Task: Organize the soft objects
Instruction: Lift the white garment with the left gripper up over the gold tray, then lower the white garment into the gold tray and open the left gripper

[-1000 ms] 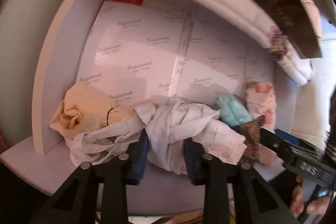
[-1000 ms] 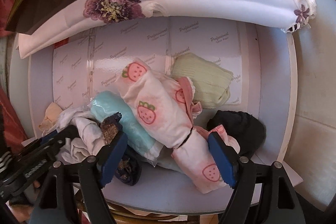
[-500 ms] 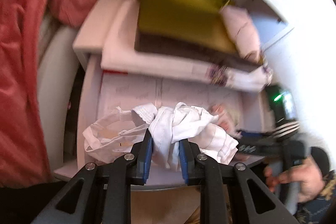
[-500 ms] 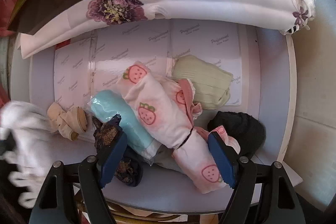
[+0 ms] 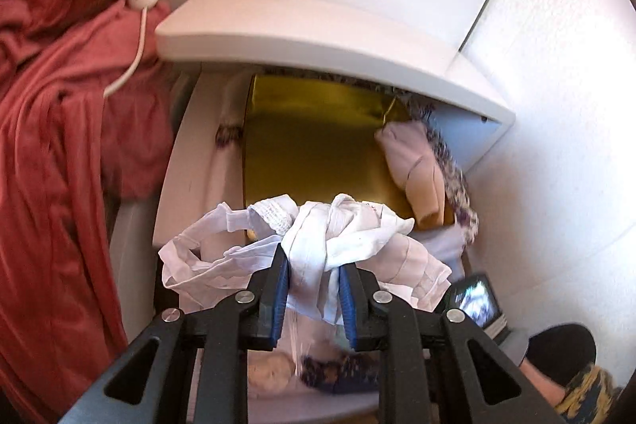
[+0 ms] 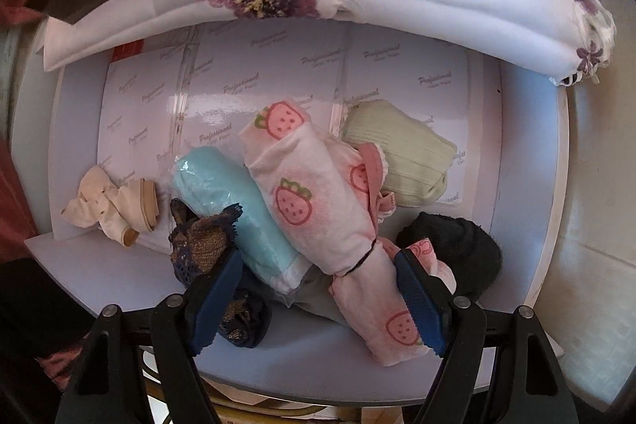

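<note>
1. left gripper [image 5: 312, 275] is clamped on a white cloth [image 5: 338, 237], held up in front of the gold box [image 5: 314, 142].
2. right gripper [image 6: 318, 289] gapes wide over the strawberry roll [image 6: 318, 201] on the shelf [image 6: 99, 265], gripping nothing.

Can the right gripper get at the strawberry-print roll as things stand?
Probably yes. The right gripper is open, and the strawberry-print roll lies on top of the pile with its tied end between the fingers. The teal roll touches it on one side.
</note>
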The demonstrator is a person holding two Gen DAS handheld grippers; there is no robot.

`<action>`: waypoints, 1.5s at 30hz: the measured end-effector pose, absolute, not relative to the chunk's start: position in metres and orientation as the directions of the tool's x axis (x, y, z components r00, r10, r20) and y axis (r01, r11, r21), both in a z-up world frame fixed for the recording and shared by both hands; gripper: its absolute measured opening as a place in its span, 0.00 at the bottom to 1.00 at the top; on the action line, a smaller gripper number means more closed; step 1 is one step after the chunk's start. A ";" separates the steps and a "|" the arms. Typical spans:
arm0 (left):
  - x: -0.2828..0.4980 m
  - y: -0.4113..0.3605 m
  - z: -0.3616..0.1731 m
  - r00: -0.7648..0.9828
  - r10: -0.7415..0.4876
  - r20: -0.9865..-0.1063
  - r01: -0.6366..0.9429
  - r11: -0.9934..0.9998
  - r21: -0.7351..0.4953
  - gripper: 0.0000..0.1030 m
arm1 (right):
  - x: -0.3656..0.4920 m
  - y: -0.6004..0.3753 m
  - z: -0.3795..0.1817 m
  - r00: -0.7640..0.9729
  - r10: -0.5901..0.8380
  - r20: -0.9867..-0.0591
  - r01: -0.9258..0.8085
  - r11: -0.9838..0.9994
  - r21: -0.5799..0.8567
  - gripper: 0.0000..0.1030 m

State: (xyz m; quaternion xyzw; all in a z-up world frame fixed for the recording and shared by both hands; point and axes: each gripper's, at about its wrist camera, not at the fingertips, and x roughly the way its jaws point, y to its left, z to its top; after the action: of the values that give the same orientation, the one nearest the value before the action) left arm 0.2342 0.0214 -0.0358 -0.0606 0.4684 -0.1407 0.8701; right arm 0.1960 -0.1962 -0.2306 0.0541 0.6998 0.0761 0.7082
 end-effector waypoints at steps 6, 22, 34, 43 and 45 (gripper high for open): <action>0.261 0.010 -0.032 0.535 -0.287 -0.795 0.197 0.957 -0.213 0.21 | 0.197 -0.182 -0.232 0.009 0.176 -0.984 -0.046 0.983 0.175 0.78; 0.340 -0.026 -0.085 0.521 -0.179 -0.835 0.137 0.983 -0.126 0.21 | 0.204 -0.177 -0.232 0.006 0.178 -0.984 -0.069 0.982 0.177 0.78; 0.382 -0.044 -0.119 0.533 -0.078 -0.842 0.128 0.992 -0.011 0.21 | 0.203 -0.165 -0.246 -0.009 0.139 -0.990 -0.092 0.986 0.139 0.77; 0.394 -0.056 -0.136 0.533 -0.019 -0.846 0.141 0.988 0.067 0.28 | 0.205 -0.160 -0.259 -0.018 0.126 -0.992 -0.095 0.987 0.127 0.77; 0.397 -0.058 -0.138 0.529 -0.005 -0.849 0.141 0.986 0.083 0.31 | 0.206 -0.158 -0.261 -0.019 0.126 -0.992 -0.097 0.987 0.127 0.77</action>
State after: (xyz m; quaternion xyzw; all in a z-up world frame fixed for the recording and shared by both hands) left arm 0.3975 -0.0576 -0.1377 0.0707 0.4834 -0.0419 0.8715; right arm 0.2057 -0.1581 -0.2613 0.0104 0.7093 0.0795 0.7003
